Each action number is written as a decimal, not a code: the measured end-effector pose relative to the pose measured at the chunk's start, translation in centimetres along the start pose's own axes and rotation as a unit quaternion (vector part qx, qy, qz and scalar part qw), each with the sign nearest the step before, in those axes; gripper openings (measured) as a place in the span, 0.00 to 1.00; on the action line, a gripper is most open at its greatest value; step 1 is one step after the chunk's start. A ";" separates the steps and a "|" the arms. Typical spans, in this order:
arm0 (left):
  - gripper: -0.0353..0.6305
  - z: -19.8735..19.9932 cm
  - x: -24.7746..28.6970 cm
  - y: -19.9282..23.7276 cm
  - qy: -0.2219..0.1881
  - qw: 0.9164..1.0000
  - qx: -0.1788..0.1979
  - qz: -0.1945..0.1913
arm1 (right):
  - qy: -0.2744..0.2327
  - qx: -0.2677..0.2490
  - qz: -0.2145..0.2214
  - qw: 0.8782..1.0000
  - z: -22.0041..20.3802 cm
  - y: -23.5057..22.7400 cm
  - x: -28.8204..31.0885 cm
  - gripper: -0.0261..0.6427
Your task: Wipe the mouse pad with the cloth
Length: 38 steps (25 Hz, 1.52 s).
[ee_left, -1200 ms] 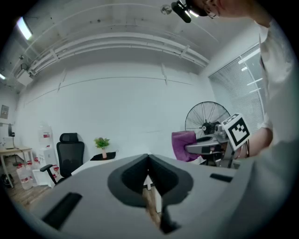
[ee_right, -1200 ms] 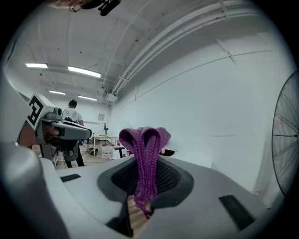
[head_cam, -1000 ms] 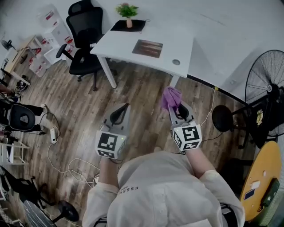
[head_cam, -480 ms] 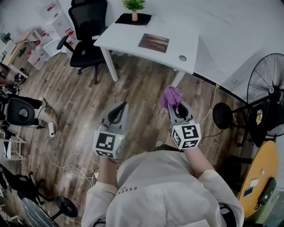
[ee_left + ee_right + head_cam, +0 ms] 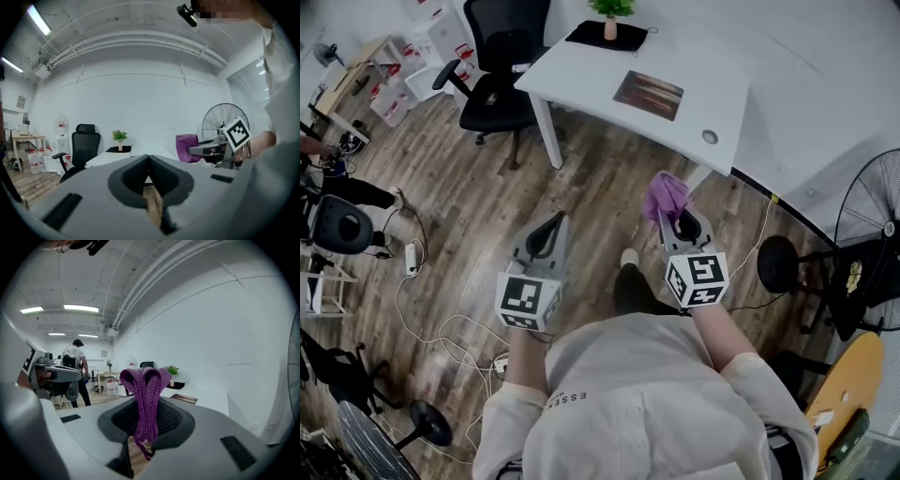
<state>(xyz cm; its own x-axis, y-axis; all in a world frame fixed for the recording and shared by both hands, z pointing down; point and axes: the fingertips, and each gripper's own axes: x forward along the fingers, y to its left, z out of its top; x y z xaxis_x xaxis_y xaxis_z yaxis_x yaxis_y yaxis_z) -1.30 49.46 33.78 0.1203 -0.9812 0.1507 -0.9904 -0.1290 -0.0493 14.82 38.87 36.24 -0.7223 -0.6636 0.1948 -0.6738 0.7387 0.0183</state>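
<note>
A brown mouse pad [image 5: 648,95] lies flat on the white desk [image 5: 581,75] ahead of me; in the right gripper view the mouse pad [image 5: 184,399] shows on the desk beyond the jaws. My right gripper [image 5: 672,214] is shut on a purple cloth [image 5: 664,197], which stands bunched above the jaws; the cloth [image 5: 146,401] fills the middle of the right gripper view. My left gripper [image 5: 556,222] is shut with nothing in it, held level beside the right one. Both hang over the wooden floor, well short of the desk. The left gripper view shows the cloth [image 5: 186,146] off to the right.
A potted plant [image 5: 610,17] stands on a black mat at the desk's far edge. A black office chair [image 5: 502,70] sits left of the desk. A floor fan [image 5: 870,234] and a stool [image 5: 778,265] stand right. Cables [image 5: 422,309] trail on the floor. A person [image 5: 76,373] stands far left.
The desk and mouse pad have shifted lower and to the right in the head view as I come nearer. Both grippers keep their hold and pose.
</note>
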 end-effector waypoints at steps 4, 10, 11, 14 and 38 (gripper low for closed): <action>0.06 0.4 4.7 2.3 0.010 1.000 0.007 0.017 | 0.000 0.002 0.021 1.000 0.7 -2.6 5.5 0.17; 0.06 2.8 14.7 5.3 0.010 0.999 0.017 0.030 | 0.003 0.004 0.043 0.999 2.8 -8.8 14.4 0.17; 0.06 3.2 16.5 5.7 0.009 0.999 0.019 0.030 | 0.002 0.006 0.044 0.999 3.2 -10.0 15.7 0.17; 0.06 4.0 21.6 6.6 0.011 0.999 0.023 0.028 | 0.004 0.007 0.045 0.999 4.0 -13.4 19.3 0.17; 0.06 3.8 51.2 17.3 0.051 0.989 0.033 -0.136 | 0.109 0.073 -0.033 0.991 1.8 -26.7 41.7 0.17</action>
<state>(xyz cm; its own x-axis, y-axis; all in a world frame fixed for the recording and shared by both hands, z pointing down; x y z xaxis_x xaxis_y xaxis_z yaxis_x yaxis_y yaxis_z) -11.98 -3.53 36.84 0.3712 -0.8896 0.2660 -0.9152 -0.3990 -0.0573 2.34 -8.73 42.08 -0.6348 -0.6573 0.4062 -0.7459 0.6585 -0.1002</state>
